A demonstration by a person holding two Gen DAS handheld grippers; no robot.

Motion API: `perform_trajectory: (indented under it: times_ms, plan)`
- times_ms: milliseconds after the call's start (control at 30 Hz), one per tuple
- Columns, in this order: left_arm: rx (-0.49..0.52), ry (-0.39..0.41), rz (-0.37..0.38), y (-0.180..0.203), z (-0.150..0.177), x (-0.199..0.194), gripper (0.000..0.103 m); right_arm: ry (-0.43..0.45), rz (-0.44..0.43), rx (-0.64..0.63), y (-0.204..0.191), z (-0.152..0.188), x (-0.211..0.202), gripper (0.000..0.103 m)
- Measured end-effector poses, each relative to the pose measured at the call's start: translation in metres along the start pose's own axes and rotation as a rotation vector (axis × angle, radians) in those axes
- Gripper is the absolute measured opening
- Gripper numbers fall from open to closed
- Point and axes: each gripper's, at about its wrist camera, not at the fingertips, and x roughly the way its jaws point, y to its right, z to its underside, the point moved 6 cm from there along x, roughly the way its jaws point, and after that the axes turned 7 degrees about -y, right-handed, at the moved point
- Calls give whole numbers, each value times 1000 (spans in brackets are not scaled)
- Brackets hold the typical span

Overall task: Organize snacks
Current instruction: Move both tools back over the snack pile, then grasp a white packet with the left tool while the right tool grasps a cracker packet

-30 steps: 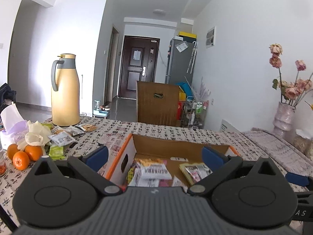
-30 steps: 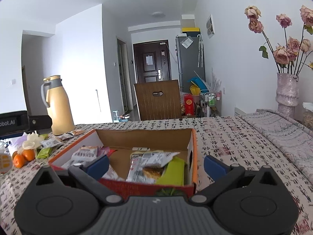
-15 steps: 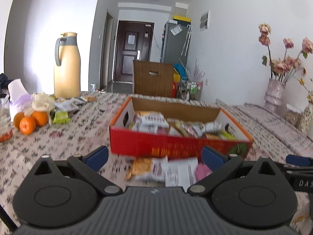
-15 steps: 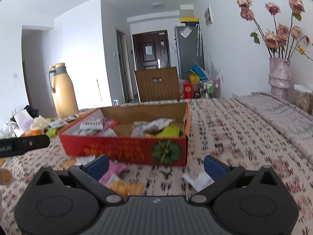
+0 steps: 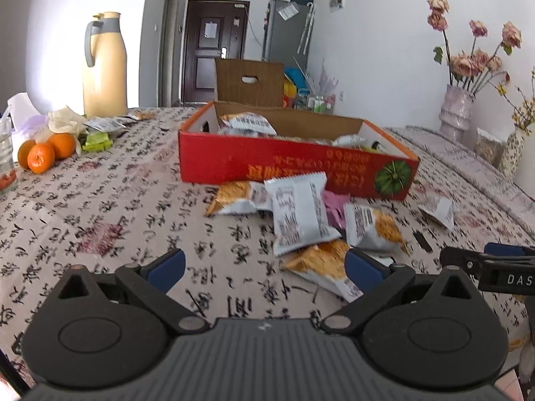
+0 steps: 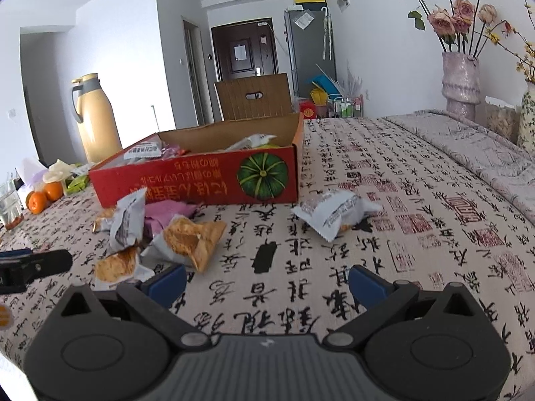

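A red cardboard box [image 5: 294, 170] [image 6: 200, 180] with several snack packets inside stands on the patterned tablecloth. Loose snack packets lie in front of it: a white packet [image 5: 299, 214], orange ones [image 5: 321, 264] [image 6: 190, 237], a pink one [image 6: 167, 212], and a lone white packet [image 6: 334, 214] to the right. My left gripper [image 5: 264, 264] is open and empty, just short of the pile. My right gripper [image 6: 267, 280] is open and empty, low over bare cloth between the pile and the lone packet. The right gripper's tip also shows in the left wrist view [image 5: 498, 260].
A yellow thermos [image 5: 105, 63], oranges [image 5: 41, 157], more packets [image 5: 103, 123] and a glass [image 5: 5, 163] stand at the table's left. Vases with dried flowers [image 5: 456, 113] [image 6: 461, 80] stand at the right. A wooden chair [image 5: 249, 80] is behind the table.
Both grippers have pulled back from over the box and dropped lower toward the table's near side. The loose packets in front of the box have come into view. Both stay open.
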Motion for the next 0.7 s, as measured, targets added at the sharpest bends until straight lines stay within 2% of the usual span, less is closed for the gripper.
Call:
perform_trajectory:
  times_ms: [500, 700]
  plan:
    - [131, -62, 45, 43, 3, 28, 103, -6, -2, 19, 7, 4, 1, 103]
    - [143, -138, 59, 56, 1, 53, 103, -9, 6, 29, 12, 5, 2, 103]
